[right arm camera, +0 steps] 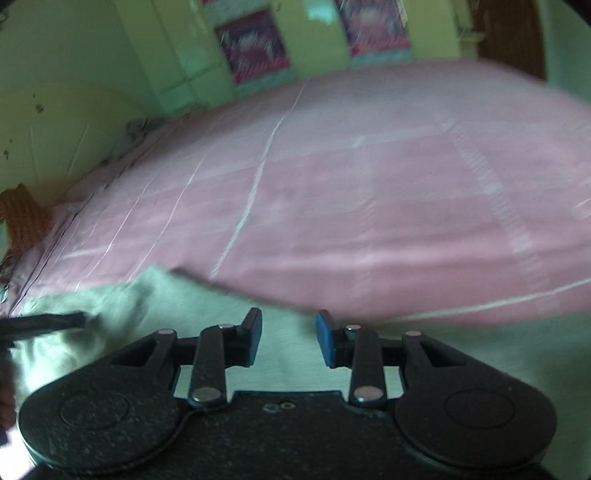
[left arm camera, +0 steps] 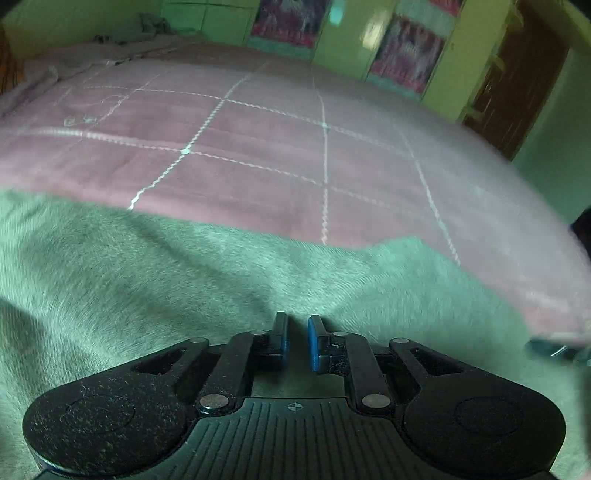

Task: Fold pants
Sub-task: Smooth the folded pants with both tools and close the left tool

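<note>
The grey-green pants (left arm camera: 192,280) lie spread on a pink bed and fill the lower half of the left wrist view. My left gripper (left arm camera: 297,341) hovers just over the cloth, its blue-padded jaws a narrow gap apart with only a sliver of fabric showing between them. In the right wrist view the pants (right arm camera: 207,306) reach the near edge of the bed. My right gripper (right arm camera: 289,338) is open above the cloth, holding nothing. The left gripper's black fingers (right arm camera: 48,321) show at the left edge of the right wrist view, on the pants.
The pink bedspread (left arm camera: 295,147) with white stitched lines stretches to the green wall and cupboards. A heap of greyish cloth (left arm camera: 147,26) lies at the far left corner. A brown door (left arm camera: 517,81) stands at the right. An orange knitted thing (right arm camera: 22,218) lies at the bed's left edge.
</note>
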The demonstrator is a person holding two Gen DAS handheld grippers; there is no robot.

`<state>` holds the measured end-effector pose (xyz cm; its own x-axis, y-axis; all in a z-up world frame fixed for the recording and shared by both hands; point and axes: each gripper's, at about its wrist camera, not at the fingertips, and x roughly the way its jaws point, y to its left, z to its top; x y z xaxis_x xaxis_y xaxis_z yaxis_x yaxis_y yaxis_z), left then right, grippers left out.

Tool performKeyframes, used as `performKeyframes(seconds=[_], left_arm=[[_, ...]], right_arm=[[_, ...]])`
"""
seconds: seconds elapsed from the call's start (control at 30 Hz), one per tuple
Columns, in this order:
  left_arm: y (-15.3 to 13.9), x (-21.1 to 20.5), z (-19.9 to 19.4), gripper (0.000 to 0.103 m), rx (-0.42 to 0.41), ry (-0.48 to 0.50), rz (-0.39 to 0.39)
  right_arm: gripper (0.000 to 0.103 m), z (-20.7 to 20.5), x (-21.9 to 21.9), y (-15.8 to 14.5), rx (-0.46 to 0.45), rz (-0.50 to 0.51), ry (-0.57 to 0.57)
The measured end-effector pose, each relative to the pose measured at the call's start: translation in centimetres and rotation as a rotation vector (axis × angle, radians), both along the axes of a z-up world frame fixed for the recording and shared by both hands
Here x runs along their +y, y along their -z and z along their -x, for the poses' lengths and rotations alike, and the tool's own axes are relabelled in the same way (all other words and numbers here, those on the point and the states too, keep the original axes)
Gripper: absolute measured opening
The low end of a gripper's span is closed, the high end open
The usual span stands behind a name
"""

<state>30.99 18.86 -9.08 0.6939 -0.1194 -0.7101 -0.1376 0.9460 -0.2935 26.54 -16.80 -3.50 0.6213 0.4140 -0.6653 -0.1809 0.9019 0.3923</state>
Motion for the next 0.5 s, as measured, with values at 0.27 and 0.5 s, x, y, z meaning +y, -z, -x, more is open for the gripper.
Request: performKeyframes(seconds=[0.27,0.5], left_arm=[[-1.1,8.5,4.6,0.004,0.011,-0.152,-0.031],[-1.3,5.9,10.8,0.005,-0.002,-0.084,-0.058]], right_arm=[[0.036,0.2,2.7,-0.7,-0.039,-0.008,-0.01],[0.039,4.1,3.3,-1.4,-0.023,-0.097,-0.062]])
